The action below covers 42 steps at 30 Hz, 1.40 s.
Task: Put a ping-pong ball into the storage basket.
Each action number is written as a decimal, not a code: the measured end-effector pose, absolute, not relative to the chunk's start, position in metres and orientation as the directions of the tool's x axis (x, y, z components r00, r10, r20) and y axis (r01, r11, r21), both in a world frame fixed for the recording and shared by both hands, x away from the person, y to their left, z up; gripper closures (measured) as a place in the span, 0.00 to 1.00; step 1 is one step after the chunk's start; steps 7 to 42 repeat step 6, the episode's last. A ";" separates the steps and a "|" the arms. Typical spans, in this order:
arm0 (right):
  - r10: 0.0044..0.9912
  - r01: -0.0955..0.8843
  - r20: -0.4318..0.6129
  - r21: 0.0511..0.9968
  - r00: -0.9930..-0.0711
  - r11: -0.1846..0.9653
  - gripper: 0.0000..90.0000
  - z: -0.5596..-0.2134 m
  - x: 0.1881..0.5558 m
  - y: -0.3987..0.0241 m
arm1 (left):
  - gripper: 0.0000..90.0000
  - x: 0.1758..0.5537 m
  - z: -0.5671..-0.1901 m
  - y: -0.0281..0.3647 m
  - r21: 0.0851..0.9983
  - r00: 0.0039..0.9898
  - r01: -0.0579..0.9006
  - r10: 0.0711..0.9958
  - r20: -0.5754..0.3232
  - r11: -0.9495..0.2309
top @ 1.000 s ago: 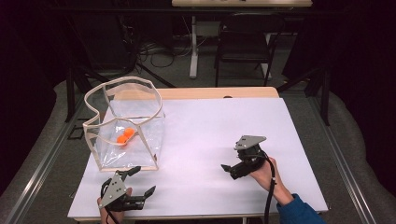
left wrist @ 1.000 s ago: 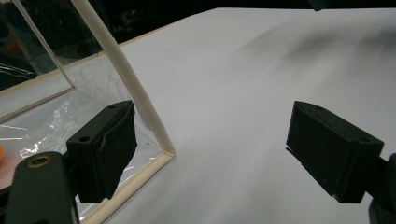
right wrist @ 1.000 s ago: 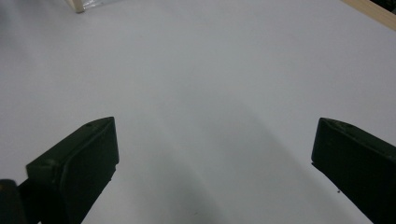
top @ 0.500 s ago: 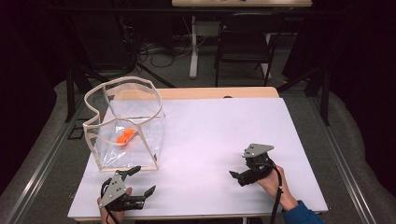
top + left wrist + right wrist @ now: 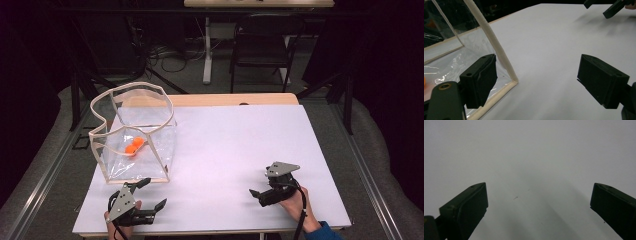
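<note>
The clear plastic bag with a stiff cream-coloured rim (image 5: 132, 135) stands on the white table top (image 5: 235, 145), directly ahead of the left gripper (image 5: 150, 194) and just beyond its jaw tips. In the left gripper view the nearer bottom corner of the bag (image 5: 512, 81) sits between the two jaws, beside the left-hand jaw; whether that jaw touches the film cannot be settled from this angle. The left gripper (image 5: 534, 80) has its jaws spread wide and grips nothing.

The bag is transparent, creased and glossy, with its rim bent into an irregular open loop at the top. Two small orange balls (image 5: 134, 146) lie inside on its floor, touching one another, farther from the left gripper than the bag's front wall.

The right gripper (image 5: 260, 191) is well apart from the bag, off to its right near the front edge of the table, held in a hand (image 5: 295, 204) in a blue sleeve. Its jaws point left across bare surface.

The high view gives the whole layout and the balls. The left gripper view gives the bag's corner seam at close range and the other gripper's jaw tips far off. In the right gripper view the right gripper (image 5: 537, 205) stands with jaws wide apart and empty over plain white table.
</note>
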State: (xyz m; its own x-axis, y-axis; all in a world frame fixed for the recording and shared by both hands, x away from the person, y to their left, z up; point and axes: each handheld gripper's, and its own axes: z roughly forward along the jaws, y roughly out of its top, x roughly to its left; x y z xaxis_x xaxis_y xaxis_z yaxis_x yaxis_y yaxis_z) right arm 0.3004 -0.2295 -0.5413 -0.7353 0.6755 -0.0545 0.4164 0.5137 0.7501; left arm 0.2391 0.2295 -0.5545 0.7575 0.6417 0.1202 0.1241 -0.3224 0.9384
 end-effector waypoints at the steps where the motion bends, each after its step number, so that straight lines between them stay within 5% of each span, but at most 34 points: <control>1: 0.677 0.414 -0.057 0.753 -0.733 0.512 0.01 -0.542 0.299 -0.230 | 0.18 0.239 -0.555 0.229 0.939 0.757 0.125 0.642 0.119 -0.321; 42: 0.676 0.417 -0.046 0.755 -0.735 0.506 0.01 -0.543 0.295 -0.232 | 0.18 0.239 -0.555 0.229 0.937 0.755 0.125 0.644 0.122 -0.325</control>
